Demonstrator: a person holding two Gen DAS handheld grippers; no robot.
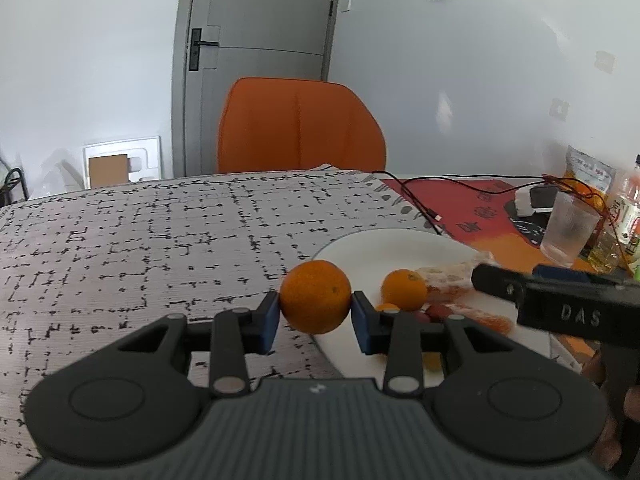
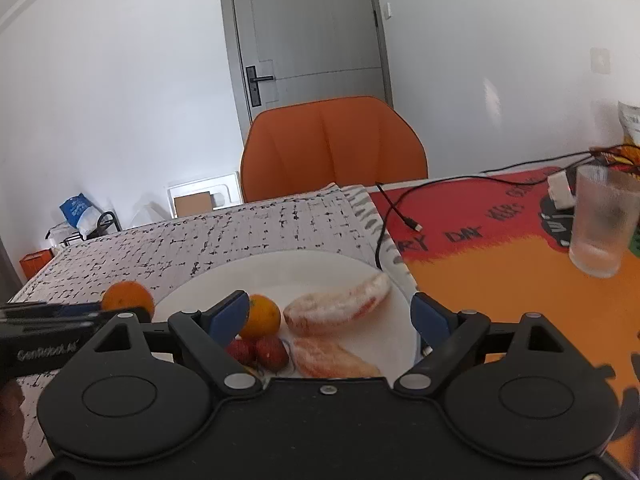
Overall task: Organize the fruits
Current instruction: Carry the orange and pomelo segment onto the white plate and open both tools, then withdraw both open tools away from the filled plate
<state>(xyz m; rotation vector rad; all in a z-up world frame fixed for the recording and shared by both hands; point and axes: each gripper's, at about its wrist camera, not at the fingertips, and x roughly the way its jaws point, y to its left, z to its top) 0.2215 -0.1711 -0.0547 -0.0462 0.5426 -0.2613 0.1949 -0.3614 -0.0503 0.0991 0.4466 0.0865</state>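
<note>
We've got the left gripper (image 1: 315, 310) clamped on an orange (image 1: 315, 297), blue pads (image 1: 271, 320) pressed on both its sides, held over the plate's 9 o'clock edge. Our right gripper (image 2: 330, 314) has its jaws wide apart, nothing between them, hovering at the near rim of the white plate (image 2: 280, 270). On the plate: two red fruits (image 2: 260, 354) nearest, a peeled segment (image 2: 332, 358) at their 3 o'clock, a small orange (image 2: 260, 316) just behind, a bigger peeled citrus piece (image 2: 340, 304) further in. Grid-print cloth (image 1: 140, 232) under the plate. Frosted glass (image 2: 602, 224) at 2 o'clock on the red-orange mat (image 2: 480, 264), well apart. Orange chair (image 2: 334, 146) at 12 o'clock beyond the table
</note>
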